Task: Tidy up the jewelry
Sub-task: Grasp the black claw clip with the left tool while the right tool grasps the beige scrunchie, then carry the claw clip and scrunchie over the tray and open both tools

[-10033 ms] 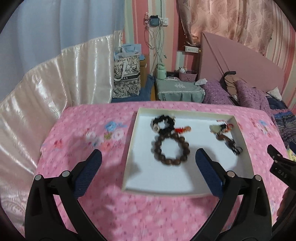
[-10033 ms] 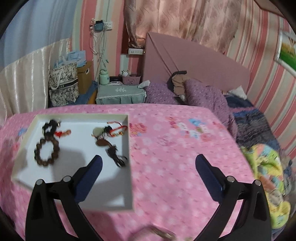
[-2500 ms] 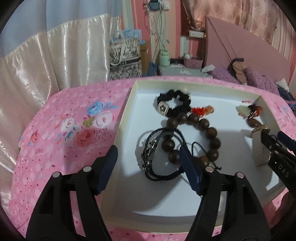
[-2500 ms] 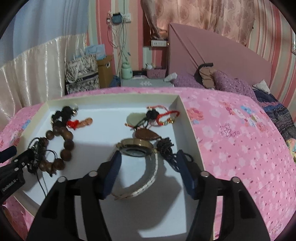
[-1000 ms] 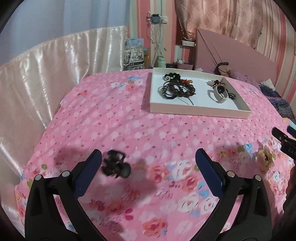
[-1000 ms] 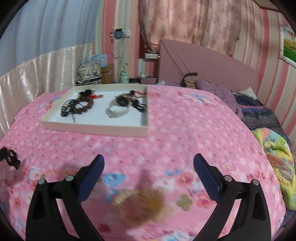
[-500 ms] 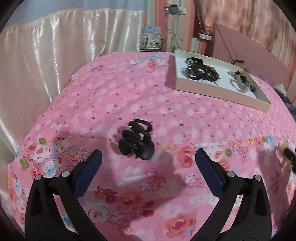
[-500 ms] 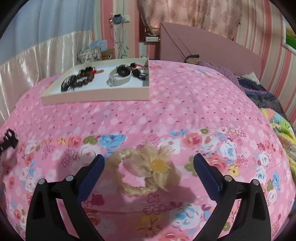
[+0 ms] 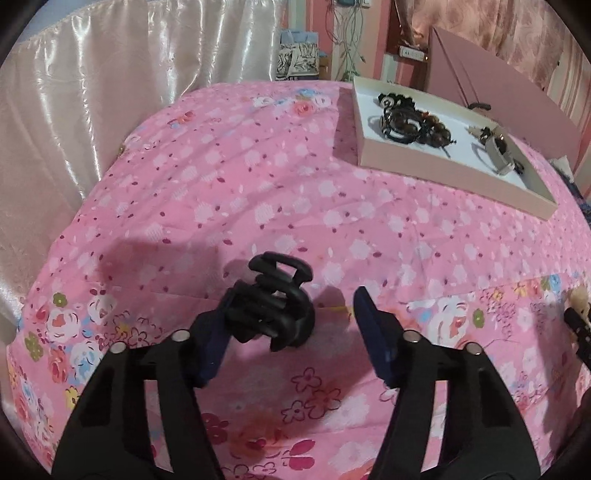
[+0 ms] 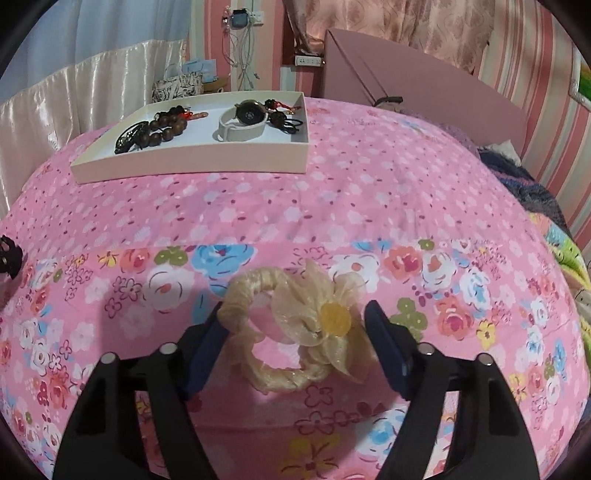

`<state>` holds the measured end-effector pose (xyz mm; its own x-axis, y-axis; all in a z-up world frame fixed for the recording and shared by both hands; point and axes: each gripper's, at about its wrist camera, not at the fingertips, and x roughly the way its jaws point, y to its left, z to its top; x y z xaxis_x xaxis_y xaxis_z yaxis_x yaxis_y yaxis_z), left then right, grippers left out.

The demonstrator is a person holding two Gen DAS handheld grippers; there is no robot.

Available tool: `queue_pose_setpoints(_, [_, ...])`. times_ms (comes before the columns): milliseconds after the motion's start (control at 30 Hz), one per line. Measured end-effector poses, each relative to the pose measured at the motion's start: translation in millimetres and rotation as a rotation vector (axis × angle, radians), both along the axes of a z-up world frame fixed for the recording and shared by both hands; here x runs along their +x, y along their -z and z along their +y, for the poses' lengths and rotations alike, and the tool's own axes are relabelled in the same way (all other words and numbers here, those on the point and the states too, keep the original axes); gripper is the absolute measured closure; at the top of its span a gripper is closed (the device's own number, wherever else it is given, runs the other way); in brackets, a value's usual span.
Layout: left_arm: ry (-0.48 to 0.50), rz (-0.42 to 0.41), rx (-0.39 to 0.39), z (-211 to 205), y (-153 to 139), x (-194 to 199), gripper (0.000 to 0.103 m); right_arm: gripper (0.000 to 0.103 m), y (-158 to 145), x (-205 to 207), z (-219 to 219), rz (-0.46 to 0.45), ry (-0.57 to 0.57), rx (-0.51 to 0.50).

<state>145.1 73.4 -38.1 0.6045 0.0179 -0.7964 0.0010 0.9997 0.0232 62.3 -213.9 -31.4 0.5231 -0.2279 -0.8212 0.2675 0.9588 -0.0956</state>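
Dim, warm indoor light; soft shadows fall on the bedspread (image 9: 258,177). Strong fisheye bending, dark vignetted corners, slight softness.

Two handheld grippers, both low and pointing forward. The left gripper (image 9: 291,325) has its jaws parted, its left finger (image 9: 212,343) touching what lies between them. The right gripper (image 10: 295,339) likewise stands parted, both fingers (image 10: 388,350) close around what lies between.

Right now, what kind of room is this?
Most likely a bedroom: a bed under a pink floral bedspread, a padded headboard, and curtains behind it.
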Motion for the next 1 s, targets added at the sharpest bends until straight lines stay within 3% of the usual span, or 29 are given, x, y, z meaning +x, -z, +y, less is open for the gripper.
queue_pose_setpoints(133, [-0.01, -0.006, 0.009, 0, 0, 2, 0.051, 0.044, 1, 0, 0, 0.001, -0.003, 0.005])
queue_pose_setpoints(200, [-0.019, -0.012, 0.013, 2, 0, 1, 0.058, 0.056, 0, 0, 1, 0.0, -0.008, 0.005])
queue_pose_setpoints(400, [-0.037, -0.004, 0.018, 7, 1, 1, 0.065, 0.075, -1, 0, -1, -0.008, -0.012, 0.023])
queue_pose_setpoints(733, [-0.036, -0.013, 0.064, 2, 3, 2, 0.067, 0.079, -3, 1, 4, -0.018, -0.032, 0.012])
queue_pose_setpoints(1000, [-0.014, -0.011, 0.052, -4, -1, -5, 0.067, 0.08, -8, 1, 4, -0.022, -0.043, 0.005])
